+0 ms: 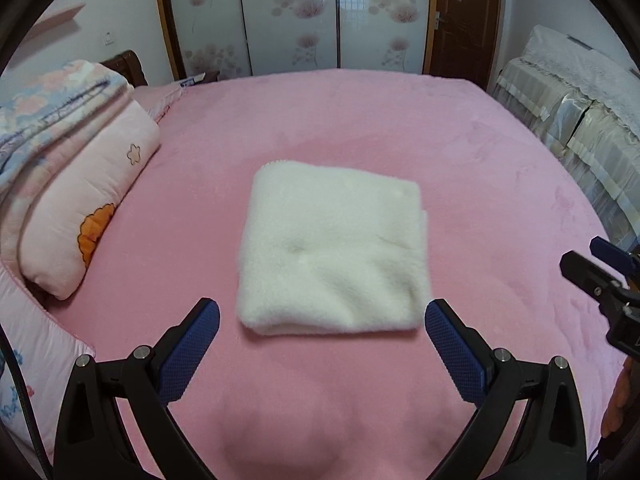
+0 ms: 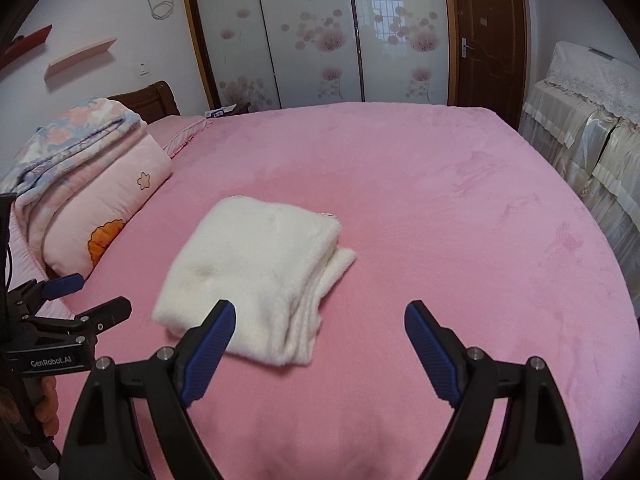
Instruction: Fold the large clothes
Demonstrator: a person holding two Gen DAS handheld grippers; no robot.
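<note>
Folded garment (image 1: 332, 256), just ahead of the left tongs (image 1: 322, 318): plain cream-white fleece. Bed cover (image 1: 480, 184): solid pink. Both tongs black with blue textured pads (image 2: 210, 344). Quilt stack (image 1: 80, 184), left of the tongs: pale pink with orange flower, topped by blue-and-pink floral. Wardrobe doors (image 2: 320, 40), far ahead: frosted white, pink blossoms. Door (image 2: 490, 36): dark brown.

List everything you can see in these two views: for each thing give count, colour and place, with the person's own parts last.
garment: one, white, folded, middle of bed
bed cover: one, pink, under the garment
quilts: stack, pink and floral, bed's left side
wardrobe doors: sliding, white with pink flowers, far wall
door: one, brown, right of wardrobe
covered furniture: cream cloth, right of bed
shelf: one, pink, left wall
left gripper: black, blue pads, open, empty
right gripper: black, blue pads, open, empty
</note>
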